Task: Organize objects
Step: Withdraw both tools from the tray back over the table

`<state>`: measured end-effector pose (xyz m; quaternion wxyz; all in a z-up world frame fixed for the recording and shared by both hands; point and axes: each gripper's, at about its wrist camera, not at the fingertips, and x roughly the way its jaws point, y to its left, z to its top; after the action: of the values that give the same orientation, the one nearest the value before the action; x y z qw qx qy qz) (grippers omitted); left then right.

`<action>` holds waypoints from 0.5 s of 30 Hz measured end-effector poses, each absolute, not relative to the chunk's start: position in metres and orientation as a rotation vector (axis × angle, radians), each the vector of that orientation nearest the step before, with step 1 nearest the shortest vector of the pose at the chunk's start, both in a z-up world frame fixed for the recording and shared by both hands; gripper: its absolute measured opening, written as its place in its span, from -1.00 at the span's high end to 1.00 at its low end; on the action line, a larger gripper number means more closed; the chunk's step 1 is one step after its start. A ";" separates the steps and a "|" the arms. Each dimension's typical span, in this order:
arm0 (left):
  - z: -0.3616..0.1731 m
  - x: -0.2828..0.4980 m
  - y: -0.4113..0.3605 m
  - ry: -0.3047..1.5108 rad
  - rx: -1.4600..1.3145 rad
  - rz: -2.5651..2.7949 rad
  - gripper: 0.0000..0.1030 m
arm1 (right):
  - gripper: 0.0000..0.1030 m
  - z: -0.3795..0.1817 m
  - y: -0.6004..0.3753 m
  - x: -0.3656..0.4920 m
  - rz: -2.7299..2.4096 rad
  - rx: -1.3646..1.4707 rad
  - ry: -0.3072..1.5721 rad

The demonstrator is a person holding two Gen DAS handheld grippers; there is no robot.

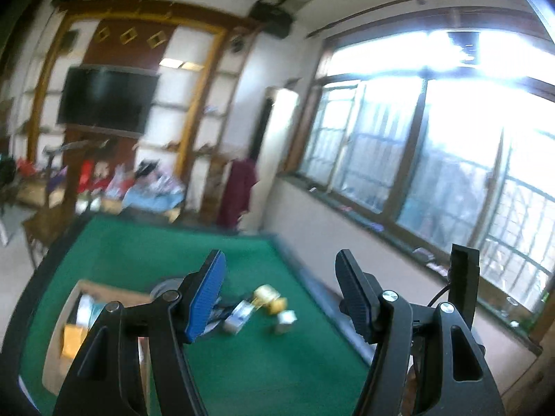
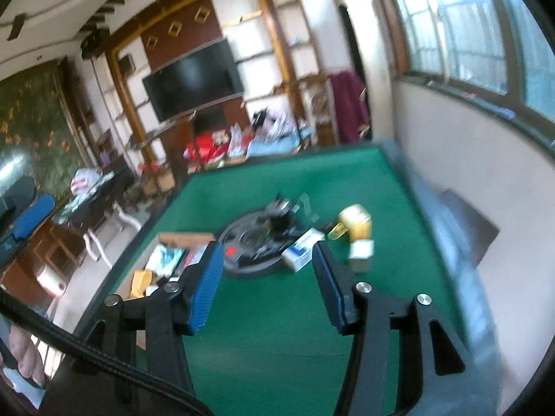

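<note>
Green felt covers the counter, bare along its near edge. Above it the right gripper and left gripper both hold their fingers spread, pinching nothing. Toward the left edge sits a cardboard box with packets inside. Around the counter's middle lie a dark round tray, a white-and-blue carton, a yellow object and a small pale box. Beyond hangs a television.

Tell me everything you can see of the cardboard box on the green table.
The cardboard box is a brown, open-topped carton sitting flat on the green table near its left edge, beside the dark round tray. It already holds several items, among them something yellow-orange and pale packets; blur hides details. Neither gripper touches it.
</note>
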<state>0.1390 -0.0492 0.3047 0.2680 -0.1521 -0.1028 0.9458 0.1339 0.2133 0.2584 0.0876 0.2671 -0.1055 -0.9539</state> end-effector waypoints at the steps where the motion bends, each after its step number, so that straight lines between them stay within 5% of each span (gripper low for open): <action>1: 0.323 0.145 -0.044 -0.256 -0.371 2.556 -0.16 | 0.00 0.272 0.220 0.141 -2.854 0.766 -0.319; 6: 0.398 0.167 -0.054 -0.198 -0.241 2.643 -0.19 | -0.08 0.362 0.246 0.183 -2.972 0.605 -0.258; 11: 0.462 0.183 -0.071 -0.036 -0.029 2.874 -0.76 | -0.34 0.452 0.249 0.206 -3.143 0.509 -0.125; 15: 0.468 0.175 -0.087 0.107 0.033 2.971 -0.97 | -0.64 0.495 0.247 0.208 -3.264 0.471 -0.146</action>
<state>0.1747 -0.0872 0.4678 0.0840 0.0110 0.0357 0.9958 0.2080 0.2470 0.4951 -0.0794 0.1422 -0.0441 -0.9857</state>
